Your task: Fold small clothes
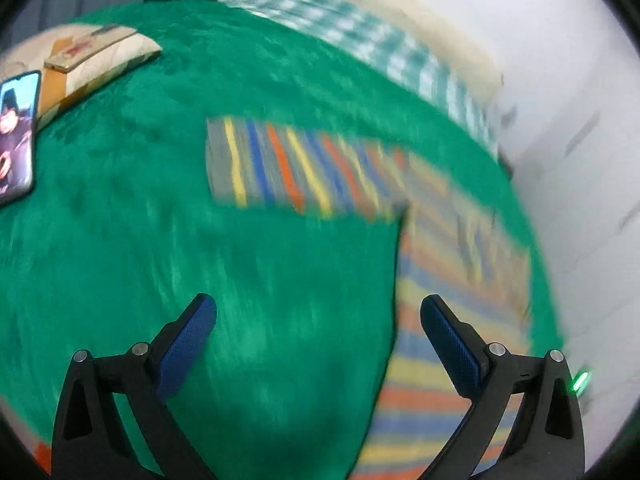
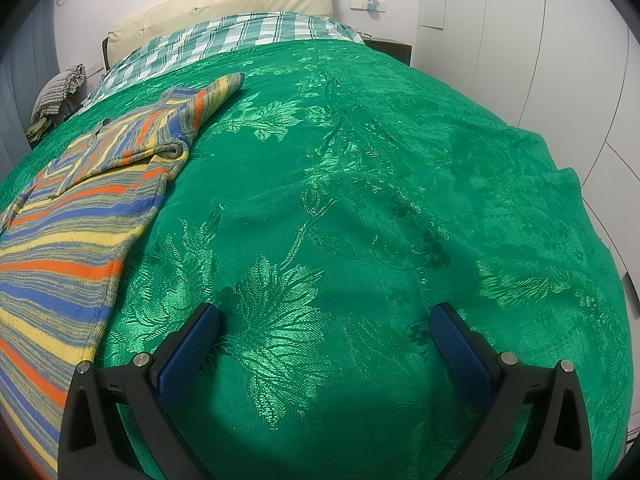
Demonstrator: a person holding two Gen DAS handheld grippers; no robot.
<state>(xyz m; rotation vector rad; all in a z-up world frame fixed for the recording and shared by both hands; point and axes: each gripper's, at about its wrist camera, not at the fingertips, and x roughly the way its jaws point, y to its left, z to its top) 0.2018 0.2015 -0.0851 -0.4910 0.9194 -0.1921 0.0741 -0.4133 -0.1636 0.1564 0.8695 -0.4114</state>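
place: home bedroom | evidence: bed (image 2: 360, 200), headboard (image 2: 224, 4), wardrobe doors (image 2: 520, 40)

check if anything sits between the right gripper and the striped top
Nothing visible does. The right gripper is open over bare green bedspread, and the striped top lies flat to its left with only bedspread between them.

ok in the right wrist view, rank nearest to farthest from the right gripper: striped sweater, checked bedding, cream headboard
From the right gripper:
1. Striped sweater, on the green bedspread, to the left.
2. Checked bedding, beyond the bedspread's far edge.
3. Cream headboard, behind the bedding, against the wall.
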